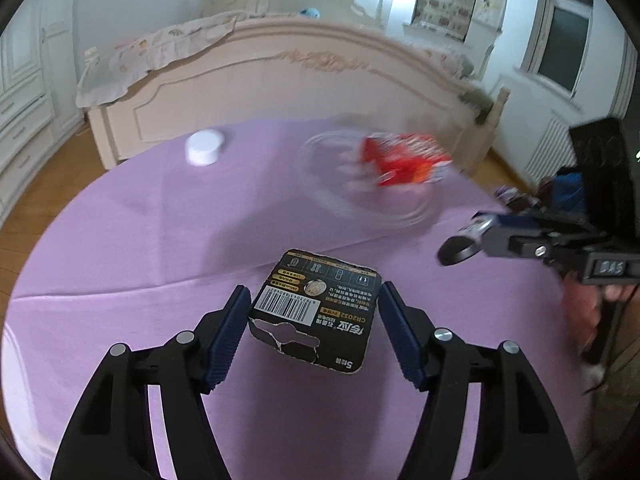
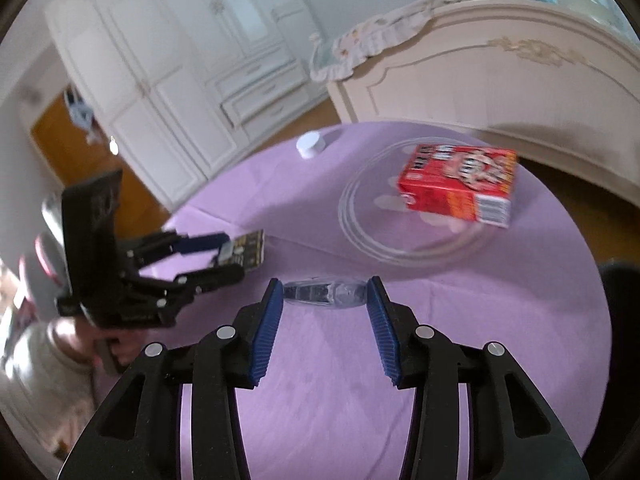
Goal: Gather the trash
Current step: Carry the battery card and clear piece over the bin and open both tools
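Battery card (image 1: 314,308), black, sits lower centre pinched in left gripper (image 1: 314,320). Right gripper (image 2: 326,294) clamps clear plastic wrapper (image 2: 324,294) at centre. Red box (image 2: 460,188) lies in glass dish (image 2: 360,236) upper right, purple tablecloth (image 2: 320,400) below.

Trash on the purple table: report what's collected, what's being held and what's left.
Done: the red carton already lies in the clear glass bowl. In hand: the left gripper is shut on the black battery card, and the right gripper is shut on a clear plastic blister; neither is in the bowl yet. Left: the white cap sits on the tablecloth.
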`<state>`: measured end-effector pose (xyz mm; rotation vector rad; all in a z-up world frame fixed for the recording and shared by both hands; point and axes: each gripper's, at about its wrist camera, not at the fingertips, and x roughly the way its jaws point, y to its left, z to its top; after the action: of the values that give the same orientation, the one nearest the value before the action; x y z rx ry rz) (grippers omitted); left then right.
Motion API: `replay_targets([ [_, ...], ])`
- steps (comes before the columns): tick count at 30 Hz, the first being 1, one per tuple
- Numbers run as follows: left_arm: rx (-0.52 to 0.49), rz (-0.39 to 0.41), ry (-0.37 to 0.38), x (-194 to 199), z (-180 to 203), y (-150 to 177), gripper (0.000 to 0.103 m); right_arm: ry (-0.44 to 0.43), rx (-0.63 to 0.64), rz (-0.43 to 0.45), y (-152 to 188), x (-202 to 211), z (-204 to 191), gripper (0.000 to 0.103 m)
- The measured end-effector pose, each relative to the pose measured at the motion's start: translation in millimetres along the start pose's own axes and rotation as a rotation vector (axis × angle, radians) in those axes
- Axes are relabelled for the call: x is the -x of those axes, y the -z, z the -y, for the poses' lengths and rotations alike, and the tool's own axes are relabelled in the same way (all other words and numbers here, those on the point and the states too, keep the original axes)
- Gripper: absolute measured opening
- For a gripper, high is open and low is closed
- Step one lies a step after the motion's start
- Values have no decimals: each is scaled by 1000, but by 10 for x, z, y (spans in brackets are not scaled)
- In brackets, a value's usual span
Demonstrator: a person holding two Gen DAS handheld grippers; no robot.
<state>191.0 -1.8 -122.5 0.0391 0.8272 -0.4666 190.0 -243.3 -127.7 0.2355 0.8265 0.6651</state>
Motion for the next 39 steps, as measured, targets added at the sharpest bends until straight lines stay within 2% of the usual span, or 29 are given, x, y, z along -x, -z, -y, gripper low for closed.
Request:
replay_targets([
  [4,-19,49,57,70,380,-118,65,-6,-89,82,75,398,224,44],
  [9,-54,79,133,27,876,-286,65,30,-182,194,216,920,548,43],
  [15,-64,64,227,-257,1430,-463,65,115,-311,314,415,1447,1010,43],
  [22,-103,31,307,-574,2060,-586,65,185,-465,413,751,1779,1515,43],
  [26,-133,6,329,-734,2347,-625,65,202,-527,446,903,1886,1799,43],
  [29,-149,-11,335,-841,2527,-626,65,211,-563,463,1030,1983,2021,34],
  [39,-181,-84,319,-1225,2834,-612,65,214,-616,455,1224,1936,2457,34],
])
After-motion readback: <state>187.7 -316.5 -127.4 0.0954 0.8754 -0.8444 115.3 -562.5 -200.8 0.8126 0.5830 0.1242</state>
